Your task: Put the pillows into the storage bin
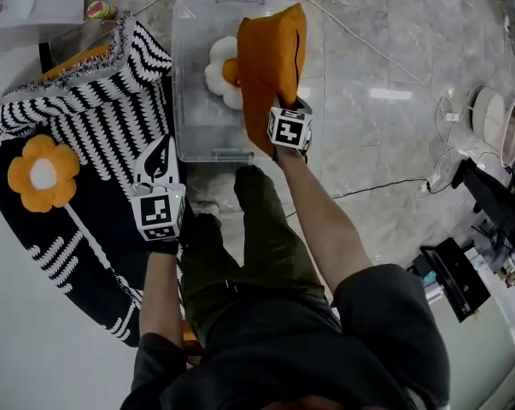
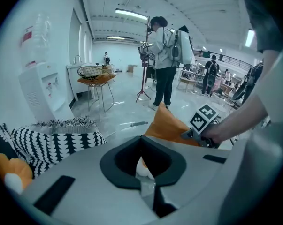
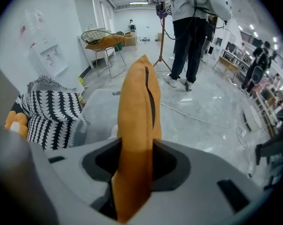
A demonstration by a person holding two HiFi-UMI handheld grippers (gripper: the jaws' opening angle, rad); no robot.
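Right gripper [image 3: 132, 177]: clamped on orange pillow [image 3: 136, 102], long axis upright
Storage bin [image 1: 193, 135]: directly beneath those fingers
Left gripper [image 2: 146, 172]: closed, empty, farther away

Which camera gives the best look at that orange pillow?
The head view: the orange pillow stands nearly whole over the storage bin, its lower end in the right gripper. The right gripper view shows only its edge between the jaws; the left gripper view, one corner.
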